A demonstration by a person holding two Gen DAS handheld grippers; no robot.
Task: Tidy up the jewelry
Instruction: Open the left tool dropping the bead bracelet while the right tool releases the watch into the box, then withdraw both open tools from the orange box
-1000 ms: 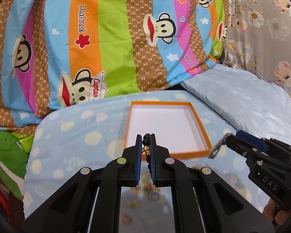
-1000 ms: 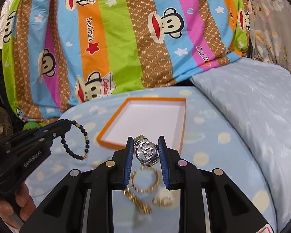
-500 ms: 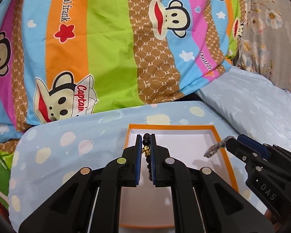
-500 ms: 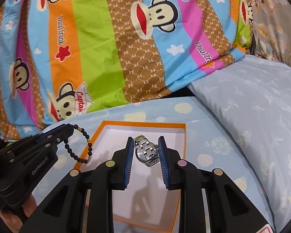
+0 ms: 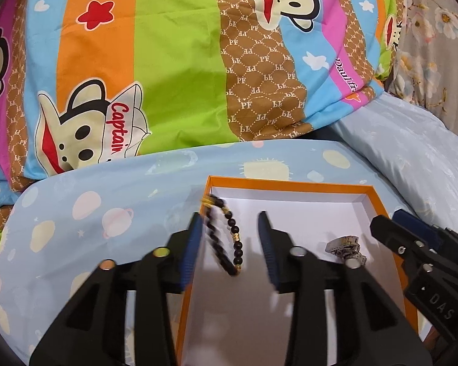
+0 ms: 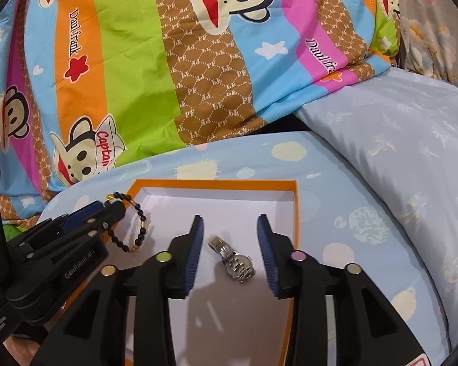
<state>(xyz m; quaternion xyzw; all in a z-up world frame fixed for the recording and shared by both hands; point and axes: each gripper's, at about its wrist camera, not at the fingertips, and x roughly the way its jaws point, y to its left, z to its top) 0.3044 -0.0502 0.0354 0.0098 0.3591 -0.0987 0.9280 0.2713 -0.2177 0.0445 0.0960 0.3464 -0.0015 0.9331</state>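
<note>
An orange-rimmed box (image 5: 290, 186) with a white floor lies on the bed; it also shows in the right wrist view (image 6: 216, 184). My left gripper (image 5: 230, 222) is open over the box's left edge, and a black bead bracelet (image 5: 233, 238) with gold beads hangs blurred between its fingers, apparently loose. In the right wrist view the bracelet (image 6: 140, 228) dangles by the left gripper's tip. My right gripper (image 6: 230, 222) is open over the box, and a silver watch (image 6: 236, 262) lies on the box floor between its fingers. The watch (image 5: 345, 245) also shows in the left wrist view.
A striped cartoon-monkey quilt (image 5: 183, 61) is piled behind the box. A pale blue pillow (image 6: 397, 152) lies to the right. The box sits on a light blue patterned cushion (image 5: 107, 201). A floral fabric (image 5: 436, 30) is at the far right.
Both grippers moved forward over the box and opened. The watch dropped from the right gripper onto the box floor. The bracelet came free of the left gripper's grip.
</note>
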